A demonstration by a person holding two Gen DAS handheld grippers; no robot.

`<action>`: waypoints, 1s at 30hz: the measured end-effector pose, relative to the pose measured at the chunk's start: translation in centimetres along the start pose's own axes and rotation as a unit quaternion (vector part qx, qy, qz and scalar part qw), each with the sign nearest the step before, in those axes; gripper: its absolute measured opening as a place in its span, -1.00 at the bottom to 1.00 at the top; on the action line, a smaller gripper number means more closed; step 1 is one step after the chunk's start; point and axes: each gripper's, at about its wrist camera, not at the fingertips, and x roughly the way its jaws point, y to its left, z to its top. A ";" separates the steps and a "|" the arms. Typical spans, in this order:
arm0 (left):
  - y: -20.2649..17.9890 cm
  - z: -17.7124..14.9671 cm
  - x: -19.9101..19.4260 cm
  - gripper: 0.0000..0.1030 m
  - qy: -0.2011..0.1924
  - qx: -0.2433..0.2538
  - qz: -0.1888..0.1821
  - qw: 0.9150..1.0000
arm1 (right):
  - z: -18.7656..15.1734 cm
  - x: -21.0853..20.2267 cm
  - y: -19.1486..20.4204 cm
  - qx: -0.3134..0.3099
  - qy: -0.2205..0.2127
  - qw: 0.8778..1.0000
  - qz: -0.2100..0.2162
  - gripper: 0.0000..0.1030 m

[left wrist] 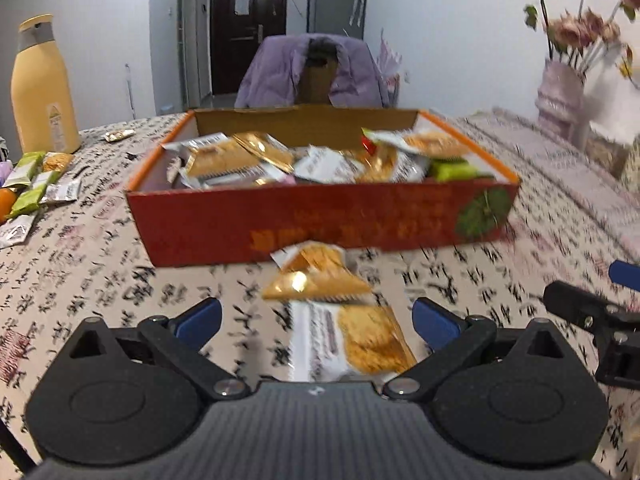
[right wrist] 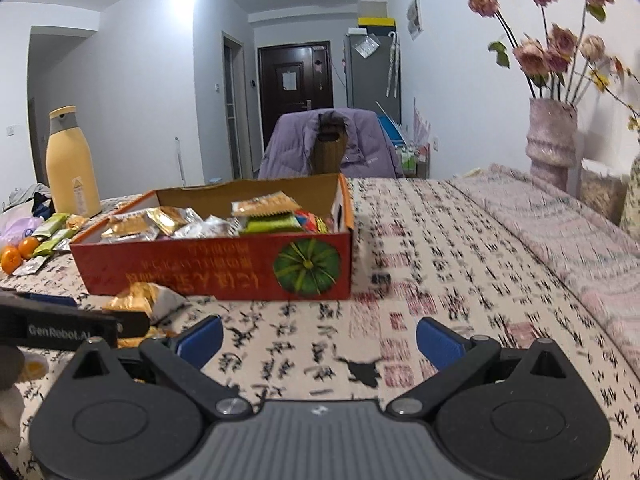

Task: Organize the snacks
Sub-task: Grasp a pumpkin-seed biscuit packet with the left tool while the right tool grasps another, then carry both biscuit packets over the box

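A red cardboard box stands on the patterned tablecloth, holding several wrapped snacks. In front of it a gold packet and a white-and-orange cracker packet lie on the cloth. My left gripper is open, its blue fingers apart on either side of these two packets. In the right wrist view the box sits ahead to the left, and the gold packet shows beside the left gripper. My right gripper is open over bare cloth with nothing between its fingers.
Several loose snack packets and oranges lie at the far left by a yellow bottle. A pink vase of flowers stands at the right. A chair with a purple jacket is behind the table.
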 end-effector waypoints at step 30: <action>-2.1 -1.3 -0.7 -0.25 -0.001 0.032 -0.037 0.999 | -1.7 0.2 -1.0 0.019 0.021 1.000 -0.001 1.00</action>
